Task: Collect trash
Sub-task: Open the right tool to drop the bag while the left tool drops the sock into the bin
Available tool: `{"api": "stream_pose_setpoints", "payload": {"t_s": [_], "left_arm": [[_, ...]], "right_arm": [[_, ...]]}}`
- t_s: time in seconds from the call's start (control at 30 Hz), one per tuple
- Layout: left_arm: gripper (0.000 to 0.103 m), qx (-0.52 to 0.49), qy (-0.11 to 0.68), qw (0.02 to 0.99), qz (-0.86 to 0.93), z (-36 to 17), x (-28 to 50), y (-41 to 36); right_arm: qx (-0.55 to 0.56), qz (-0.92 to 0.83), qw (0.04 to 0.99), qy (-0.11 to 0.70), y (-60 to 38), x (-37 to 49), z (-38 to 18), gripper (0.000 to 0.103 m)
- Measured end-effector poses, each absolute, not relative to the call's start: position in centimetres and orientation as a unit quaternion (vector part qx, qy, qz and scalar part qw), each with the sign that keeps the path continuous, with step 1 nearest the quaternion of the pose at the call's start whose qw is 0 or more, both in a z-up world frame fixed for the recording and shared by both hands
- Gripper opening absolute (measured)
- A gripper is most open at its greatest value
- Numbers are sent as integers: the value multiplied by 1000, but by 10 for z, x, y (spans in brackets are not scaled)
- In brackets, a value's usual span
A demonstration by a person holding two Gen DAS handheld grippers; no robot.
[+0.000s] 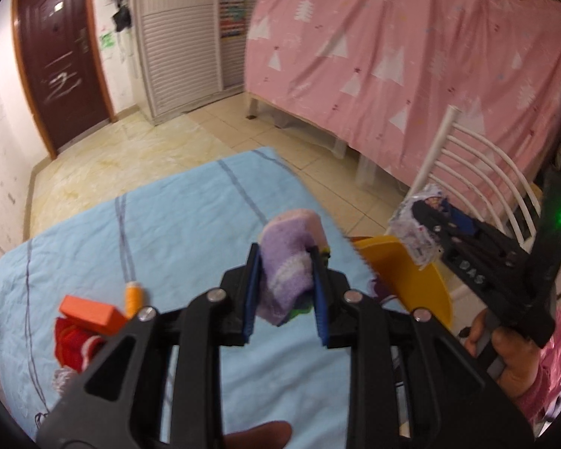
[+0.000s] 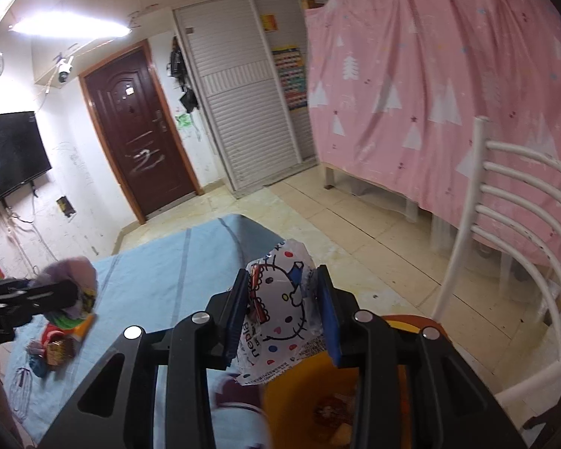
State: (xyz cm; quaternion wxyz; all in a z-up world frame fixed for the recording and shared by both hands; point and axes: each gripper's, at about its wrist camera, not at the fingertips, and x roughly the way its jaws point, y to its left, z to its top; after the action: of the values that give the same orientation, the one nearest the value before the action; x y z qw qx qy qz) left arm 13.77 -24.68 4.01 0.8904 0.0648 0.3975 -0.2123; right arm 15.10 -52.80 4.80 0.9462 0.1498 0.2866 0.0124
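My left gripper point(image 1: 285, 262) is shut on a purple and pink fuzzy sock point(image 1: 286, 262), held above the light blue sheet point(image 1: 161, 224). My right gripper point(image 2: 282, 292) is shut on a white cartoon-printed plastic packet point(image 2: 280, 310), held over the rim of a yellow bin point(image 2: 310, 393) at the sheet's right edge. In the left wrist view the right gripper point(image 1: 424, 232) with its packet point(image 1: 415, 224) hangs above the same yellow bin point(image 1: 411, 280). In the right wrist view the left gripper point(image 2: 82, 295) shows at the left with the sock point(image 2: 74, 273).
On the sheet lie an orange block point(image 1: 89, 312), an orange thread spool point(image 1: 132, 297), a red knitted piece point(image 1: 74, 340) and small wrappers point(image 2: 61, 348). A white chair point(image 2: 505, 224) stands right of the bin. A pink curtain point(image 1: 392, 56), a slatted wardrobe point(image 2: 243, 112) and a brown door point(image 2: 138, 131) lie beyond.
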Motion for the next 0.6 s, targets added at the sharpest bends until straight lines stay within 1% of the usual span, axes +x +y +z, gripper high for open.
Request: {"api": "stream_pose_setpoints", "payload": {"t_s": [0.23, 0.37, 0.5, 0.57, 0.6], "left_arm": [[23, 80, 402, 876, -253, 42, 134, -293], [23, 89, 400, 871, -271, 42, 130, -314], [24, 99, 398, 867, -282, 40, 127, -333], [24, 101, 398, 866, -287, 40, 125, -341], [24, 101, 398, 864, -290, 39, 124, -344]], "right_arm": [[175, -15, 939, 297, -562, 142, 28, 29], [188, -22, 934, 303, -573, 138, 20, 33], [198, -29, 932, 303, -583, 136, 18, 39], [201, -31, 932, 301, -587, 135, 17, 43], [202, -34, 932, 299, -589, 135, 18, 47]]}}
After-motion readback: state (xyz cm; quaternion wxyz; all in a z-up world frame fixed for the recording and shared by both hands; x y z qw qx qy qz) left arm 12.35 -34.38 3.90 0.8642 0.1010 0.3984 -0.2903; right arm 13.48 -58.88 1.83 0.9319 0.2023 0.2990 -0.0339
